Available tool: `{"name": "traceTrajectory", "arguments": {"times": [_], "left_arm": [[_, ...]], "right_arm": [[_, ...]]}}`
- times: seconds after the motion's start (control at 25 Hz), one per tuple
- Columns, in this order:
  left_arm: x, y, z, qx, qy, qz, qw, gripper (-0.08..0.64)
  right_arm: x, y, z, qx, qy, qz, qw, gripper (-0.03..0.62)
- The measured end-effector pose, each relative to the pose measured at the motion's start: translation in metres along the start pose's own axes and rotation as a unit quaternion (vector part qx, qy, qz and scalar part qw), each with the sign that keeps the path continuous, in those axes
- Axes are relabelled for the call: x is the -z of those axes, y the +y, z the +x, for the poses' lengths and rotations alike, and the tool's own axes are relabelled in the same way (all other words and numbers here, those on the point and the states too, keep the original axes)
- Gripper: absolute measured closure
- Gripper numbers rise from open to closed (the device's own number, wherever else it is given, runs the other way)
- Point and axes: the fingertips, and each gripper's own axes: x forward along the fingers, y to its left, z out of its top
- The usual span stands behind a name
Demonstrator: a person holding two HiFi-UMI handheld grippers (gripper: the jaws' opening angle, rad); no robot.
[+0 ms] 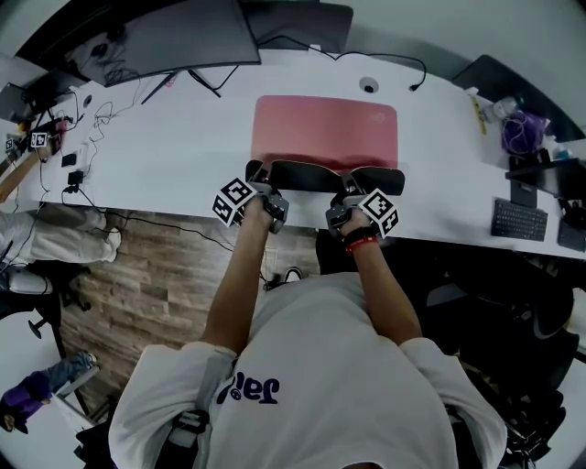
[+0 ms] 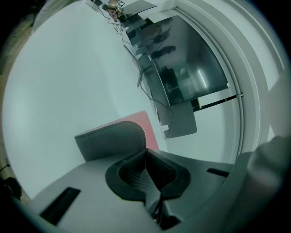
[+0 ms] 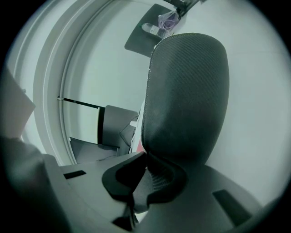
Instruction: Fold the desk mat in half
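Note:
The desk mat (image 1: 325,130) lies on the white desk (image 1: 183,137), pink face up, with its near edge lifted so the dark underside (image 1: 311,174) shows as a band. My left gripper (image 1: 262,179) is shut on the mat's near left corner (image 2: 111,140), which curls up grey in front of the jaws. My right gripper (image 1: 346,190) is shut on the near right corner (image 3: 186,95), whose dark textured underside stands up and fills much of the right gripper view. A strip of pink (image 2: 148,127) shows past the left corner.
A large monitor (image 1: 174,37) stands at the back left with cables (image 1: 92,119) trailing beside it. A laptop (image 1: 311,23) sits behind the mat and a round cable port (image 1: 368,85) lies near it. A keyboard (image 1: 519,220) and clutter (image 1: 522,128) lie at the right.

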Motion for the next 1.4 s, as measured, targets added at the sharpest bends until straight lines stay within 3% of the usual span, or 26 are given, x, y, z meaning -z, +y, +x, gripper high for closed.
{"name": "traceTrajectory", "arguments": {"times": [1.4], "left_arm": [[-0.062,-0.051,0.115,0.012,-0.010,-0.002,0.9999,0.535]], "right_arm": [[-0.069,0.037,0.117,0.003,0.005,0.028,1.000,0.558]]}}
